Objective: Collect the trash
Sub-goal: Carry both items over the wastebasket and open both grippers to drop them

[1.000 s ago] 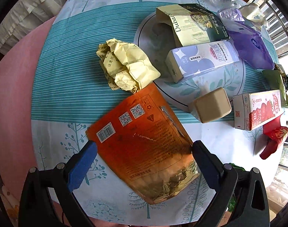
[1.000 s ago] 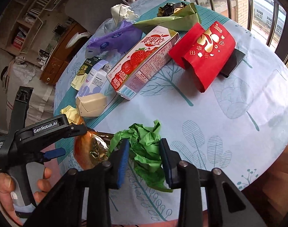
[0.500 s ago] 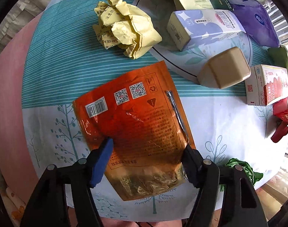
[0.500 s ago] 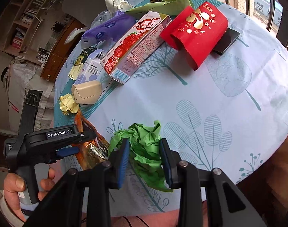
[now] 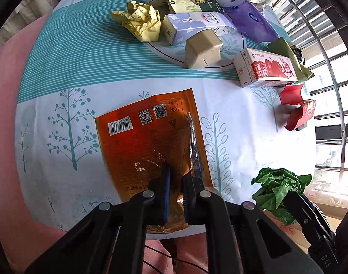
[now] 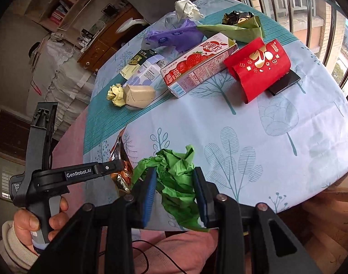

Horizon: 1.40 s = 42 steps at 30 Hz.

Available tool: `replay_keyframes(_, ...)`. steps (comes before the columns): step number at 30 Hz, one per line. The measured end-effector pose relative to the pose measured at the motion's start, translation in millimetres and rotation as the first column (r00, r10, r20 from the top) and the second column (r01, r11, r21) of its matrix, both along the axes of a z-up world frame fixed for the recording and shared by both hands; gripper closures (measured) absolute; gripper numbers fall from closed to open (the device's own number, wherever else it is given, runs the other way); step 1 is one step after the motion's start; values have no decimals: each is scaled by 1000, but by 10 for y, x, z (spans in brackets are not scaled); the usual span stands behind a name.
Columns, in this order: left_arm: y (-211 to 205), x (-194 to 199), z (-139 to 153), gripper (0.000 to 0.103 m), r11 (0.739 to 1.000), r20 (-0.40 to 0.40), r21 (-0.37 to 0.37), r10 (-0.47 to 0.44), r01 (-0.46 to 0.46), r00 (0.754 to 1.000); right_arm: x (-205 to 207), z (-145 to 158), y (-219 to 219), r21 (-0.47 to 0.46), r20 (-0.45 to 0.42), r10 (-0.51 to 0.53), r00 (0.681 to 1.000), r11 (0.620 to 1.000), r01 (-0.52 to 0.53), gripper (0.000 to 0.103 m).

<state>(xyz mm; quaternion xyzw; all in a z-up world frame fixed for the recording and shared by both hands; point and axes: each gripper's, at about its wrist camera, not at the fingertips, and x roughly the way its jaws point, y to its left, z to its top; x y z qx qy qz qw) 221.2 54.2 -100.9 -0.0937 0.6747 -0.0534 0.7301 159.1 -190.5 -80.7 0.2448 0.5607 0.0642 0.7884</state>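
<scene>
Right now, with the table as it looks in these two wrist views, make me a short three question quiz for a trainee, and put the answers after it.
1. True or false: the left gripper is shut on the orange foil pouch.
2. What does the right gripper hold between its pads?
A) the strawberry milk carton
B) the crumpled green paper
C) the red envelope
3. Fill in: the crumpled yellow paper lies beside the ____ box, next to the lilac carton.

Key: 1 true, it pinches the pouch near the table's edge. 2 B. 3 beige.
</scene>
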Motion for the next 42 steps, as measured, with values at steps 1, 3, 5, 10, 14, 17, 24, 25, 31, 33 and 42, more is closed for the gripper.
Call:
replay_keyframes(1, -1, -121, 45, 97, 999, 15, -28, 18, -18, 1000, -40, 38, -33, -5, 5, 28, 1000, 1000, -28, 70)
replay_keyframes(3, 12, -400, 77, 97, 996, 54, -82, 49, -45, 997, -150, 108, -102, -19, 18, 86, 996, 996, -86, 70)
replay_keyframes(5, -64, -686, 190, 97, 991, 88, -124, 70, -59, 994, -279, 170, -173, -29, 34, 132, 991, 991, -131, 70)
replay_keyframes(10, -315, -1051, 354, 97, 985, 117, -166, 71, -51, 991, -620, 198, -370, -26, 37, 209, 977, 978, -208, 70)
replay_keyframes(14, -585, -1456, 299, 97, 988, 111, -154, 13, 4, 994, -862, 131, -508, -8, -7, 226, 974, 974, -226, 70)
replay_keyframes(17, -738, -1677, 205, 98, 990, 92, -127, -48, 60, 995, -1030, 45, -562, -2, -26, 244, 969, 970, -245, 70)
replay_keyframes(24, -1094, -2026, -285, 99, 979, 40, -106, -171, 174, 985, -1435, -656, -515, 6, -169, 204, 964, 978, -206, 70)
replay_keyframes(25, -1119, -2072, -409, 99, 978, 27, -109, -177, 179, 984, -1484, -780, -505, 5, -188, 194, 963, 980, -196, 70)
replay_keyframes(31, -1204, -2168, -1479, 98, 976, -15, -116, -188, 185, 982, -1618, -1819, -429, -68, -264, 131, 956, 986, -154, 70)
replay_keyframes(33, -1219, -2136, -1946, 98, 977, -15, -103, -188, 186, 982, -1609, -2277, -434, -107, -270, 95, 958, 986, -128, 70)
replay_keyframes(42, -1161, -1868, -3759, 82, 989, 25, 7, -147, 147, 989, -1442, -4080, -393, -178, -286, 26, 958, 981, -79, 67)
